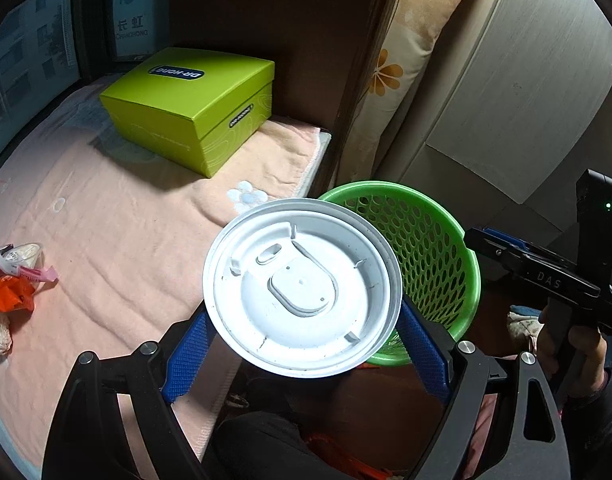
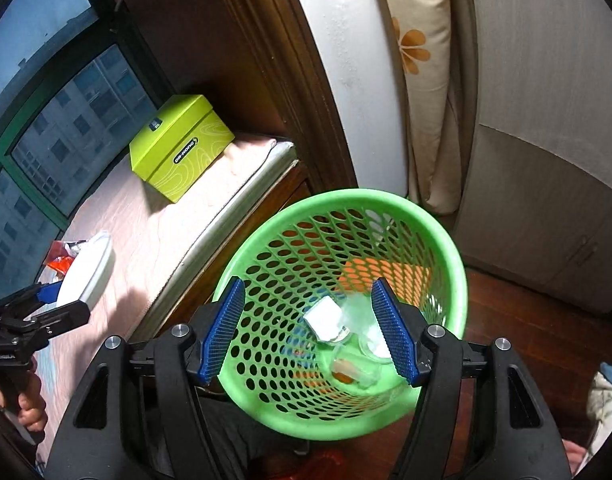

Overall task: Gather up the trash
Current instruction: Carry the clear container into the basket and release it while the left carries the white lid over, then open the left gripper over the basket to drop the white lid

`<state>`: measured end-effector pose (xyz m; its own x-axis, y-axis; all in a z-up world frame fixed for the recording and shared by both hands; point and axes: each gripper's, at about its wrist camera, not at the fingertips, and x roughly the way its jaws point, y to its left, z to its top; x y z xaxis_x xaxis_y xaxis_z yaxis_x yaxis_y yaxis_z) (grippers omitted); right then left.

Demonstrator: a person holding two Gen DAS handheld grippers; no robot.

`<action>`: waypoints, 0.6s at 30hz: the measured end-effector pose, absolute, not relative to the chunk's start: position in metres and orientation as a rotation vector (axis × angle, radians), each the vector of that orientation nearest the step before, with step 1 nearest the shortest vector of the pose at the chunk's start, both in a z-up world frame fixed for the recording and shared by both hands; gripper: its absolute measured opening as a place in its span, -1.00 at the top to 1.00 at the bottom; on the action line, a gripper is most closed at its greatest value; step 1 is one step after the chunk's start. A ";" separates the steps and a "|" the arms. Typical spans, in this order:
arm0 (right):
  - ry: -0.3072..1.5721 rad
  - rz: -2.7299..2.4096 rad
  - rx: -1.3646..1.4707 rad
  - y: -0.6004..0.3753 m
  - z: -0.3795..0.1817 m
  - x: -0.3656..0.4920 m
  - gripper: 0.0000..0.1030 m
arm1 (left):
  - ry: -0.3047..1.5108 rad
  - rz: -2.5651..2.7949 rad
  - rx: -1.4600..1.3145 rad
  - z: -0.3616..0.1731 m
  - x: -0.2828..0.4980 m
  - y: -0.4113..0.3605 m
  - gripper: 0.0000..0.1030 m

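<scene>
My left gripper (image 1: 304,316) is shut on a round white plastic lid (image 1: 302,288), its blue pads pressing the rim on both sides. The lid hangs over the edge of the pink-covered bench, in front of the green mesh basket (image 1: 430,256). My right gripper (image 2: 310,328) stands open over the green basket (image 2: 346,208), nothing pressed between its pads. Inside the basket lie a small white container (image 2: 326,318) and clear plastic cups (image 2: 354,364). More trash (image 1: 10,280), red and orange wrappers with crumpled paper, lies on the bench at the left.
A lime-green box (image 1: 190,108) sits at the back of the bench against the dark wooden frame. A window is on the left, and a flowered curtain (image 2: 418,40) and grey cabinet (image 2: 546,160) stand behind the basket. The basket stands on a wooden floor (image 2: 526,320).
</scene>
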<state>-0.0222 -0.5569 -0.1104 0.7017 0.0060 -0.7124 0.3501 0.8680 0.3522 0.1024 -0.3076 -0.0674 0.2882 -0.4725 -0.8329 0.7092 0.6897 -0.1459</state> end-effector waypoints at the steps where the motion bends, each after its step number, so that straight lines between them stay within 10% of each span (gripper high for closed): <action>1: 0.771 -0.205 0.493 -0.559 -0.109 -0.025 -0.29 | 1.005 -0.810 0.282 -0.070 0.101 -0.313 -0.64; 18: 0.708 -0.268 0.518 -0.584 -0.093 -0.061 -0.43 | 1.102 -0.868 0.367 -0.115 0.083 -0.384 -0.67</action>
<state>-0.0611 -0.5841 -0.0931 0.7330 -0.0610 -0.6775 0.4025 0.8418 0.3596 0.0826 -0.3838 -0.1147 0.1767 -0.4250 -0.8878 0.7634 0.6285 -0.1489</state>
